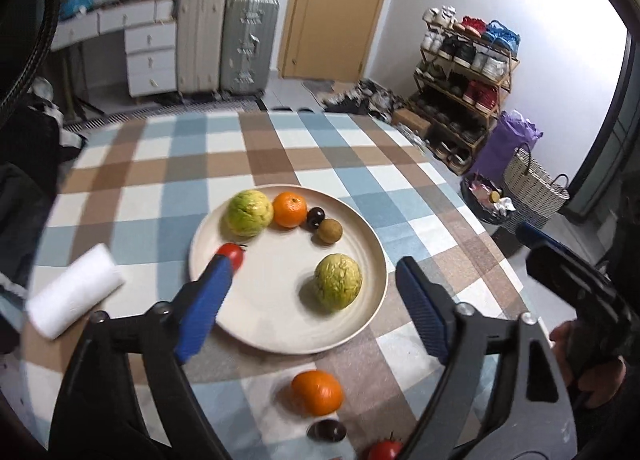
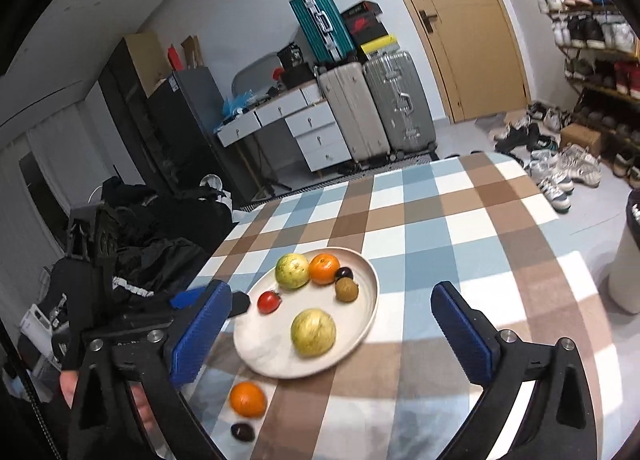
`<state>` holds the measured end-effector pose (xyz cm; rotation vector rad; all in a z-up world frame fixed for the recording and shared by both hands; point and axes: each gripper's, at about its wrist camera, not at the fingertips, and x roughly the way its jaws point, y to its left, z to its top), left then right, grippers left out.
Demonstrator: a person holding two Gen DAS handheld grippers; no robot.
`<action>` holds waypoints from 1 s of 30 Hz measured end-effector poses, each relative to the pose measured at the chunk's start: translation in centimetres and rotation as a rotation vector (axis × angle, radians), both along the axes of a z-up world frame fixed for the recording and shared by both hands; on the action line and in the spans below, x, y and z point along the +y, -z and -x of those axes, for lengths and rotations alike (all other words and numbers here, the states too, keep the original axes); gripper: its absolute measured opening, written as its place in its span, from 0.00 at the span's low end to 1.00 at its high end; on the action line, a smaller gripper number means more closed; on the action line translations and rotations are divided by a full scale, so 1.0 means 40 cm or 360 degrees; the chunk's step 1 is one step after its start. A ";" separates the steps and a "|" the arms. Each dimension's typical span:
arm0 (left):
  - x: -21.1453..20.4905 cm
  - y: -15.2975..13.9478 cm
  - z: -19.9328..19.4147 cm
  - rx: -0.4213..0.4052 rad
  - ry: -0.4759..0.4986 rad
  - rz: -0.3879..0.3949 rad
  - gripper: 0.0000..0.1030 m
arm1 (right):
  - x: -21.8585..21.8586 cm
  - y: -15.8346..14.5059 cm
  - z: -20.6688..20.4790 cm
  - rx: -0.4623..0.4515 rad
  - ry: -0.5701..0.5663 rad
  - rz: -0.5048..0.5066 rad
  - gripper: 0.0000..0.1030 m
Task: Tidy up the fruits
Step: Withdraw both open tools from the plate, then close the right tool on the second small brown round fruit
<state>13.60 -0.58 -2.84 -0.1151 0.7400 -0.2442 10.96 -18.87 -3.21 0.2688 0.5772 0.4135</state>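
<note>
A cream plate on the checked tablecloth holds two green guavas, an orange, a dark plum, a brown round fruit and a red tomato. On the cloth in front of the plate lie an orange, a dark plum and a tomato. My left gripper is open and empty above the plate's near side. My right gripper is open and empty above the plate.
A white roll lies on the table left of the plate. A white cylinder stands at the table's right edge. Suitcases, a shoe rack and baskets stand on the floor beyond.
</note>
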 end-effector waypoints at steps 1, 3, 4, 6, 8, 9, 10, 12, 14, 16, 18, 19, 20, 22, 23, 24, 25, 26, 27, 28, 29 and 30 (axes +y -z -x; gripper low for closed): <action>0.000 -0.008 0.019 -0.0013 -0.0007 -0.0015 0.81 | 0.004 -0.004 0.025 -0.0023 -0.0004 0.0017 1.00; -0.003 -0.020 0.058 -0.0024 -0.0016 -0.0046 0.83 | 0.011 -0.011 0.066 -0.0064 -0.0010 0.0039 1.00; -0.004 -0.024 0.078 -0.0030 -0.0018 -0.0054 0.84 | 0.016 -0.014 0.086 -0.0086 -0.0013 0.0050 1.00; -0.008 -0.028 0.109 -0.0041 -0.0020 -0.0063 0.90 | 0.029 -0.016 0.126 -0.0133 -0.0026 0.0082 1.00; -0.006 -0.029 0.149 -0.0062 -0.0030 -0.0062 0.99 | 0.044 -0.017 0.170 -0.0182 -0.0025 0.0118 1.00; -0.004 -0.027 0.166 -0.0075 -0.0036 -0.0059 0.99 | 0.050 -0.015 0.187 -0.0198 -0.0033 0.0131 1.00; -0.003 -0.026 0.182 -0.0085 -0.0042 -0.0059 0.99 | 0.056 -0.012 0.202 -0.0209 -0.0042 0.0149 1.00; 0.003 -0.016 0.211 -0.0083 -0.0052 -0.0062 0.99 | 0.071 -0.004 0.234 -0.0220 -0.0059 0.0181 1.00; 0.014 -0.002 0.237 -0.0075 -0.0073 -0.0057 0.99 | 0.082 0.008 0.258 -0.0216 -0.0070 0.0198 1.00; 0.029 0.017 0.262 -0.0063 -0.0100 -0.0050 0.99 | 0.090 0.025 0.281 -0.0203 -0.0078 0.0209 1.00; 0.042 0.039 0.279 -0.0045 -0.0115 -0.0045 0.99 | 0.095 0.048 0.299 -0.0172 -0.0091 0.0215 1.00; 0.047 0.050 0.283 -0.0031 -0.0121 -0.0041 0.99 | 0.098 0.062 0.309 -0.0150 -0.0094 0.0222 1.00; 0.053 0.065 0.288 -0.0012 -0.0126 -0.0040 0.99 | 0.100 0.074 0.319 -0.0131 -0.0099 0.0228 1.00; 0.065 0.090 0.299 0.0017 -0.0137 -0.0045 0.99 | 0.106 0.104 0.327 -0.0080 -0.0113 0.0240 1.00; 0.068 0.101 0.296 0.0031 -0.0143 -0.0044 0.99 | 0.109 0.120 0.331 -0.0052 -0.0123 0.0244 1.00; 0.072 0.110 0.297 0.0044 -0.0148 -0.0039 0.99 | 0.113 0.136 0.336 -0.0020 -0.0140 0.0248 1.00; 0.077 0.119 0.298 0.0057 -0.0153 -0.0031 0.99 | 0.116 0.151 0.339 0.0001 -0.0153 0.0248 1.00; 0.084 0.129 0.299 0.0074 -0.0163 -0.0022 0.99 | 0.119 0.165 0.342 0.0021 -0.0161 0.0255 1.00; 0.088 0.137 0.298 0.0091 -0.0170 -0.0018 0.99 | 0.124 0.180 0.345 0.0040 -0.0171 0.0268 0.99; 0.091 0.144 0.300 0.0105 -0.0172 -0.0013 0.99 | 0.130 0.193 0.346 0.0055 -0.0179 0.0281 0.97; 0.093 0.150 0.299 0.0114 -0.0171 -0.0009 0.99 | 0.135 0.201 0.346 0.0068 -0.0186 0.0292 0.91; 0.095 0.155 0.300 0.0121 -0.0170 -0.0007 0.99 | 0.143 0.211 0.344 0.0087 -0.0201 0.0307 0.83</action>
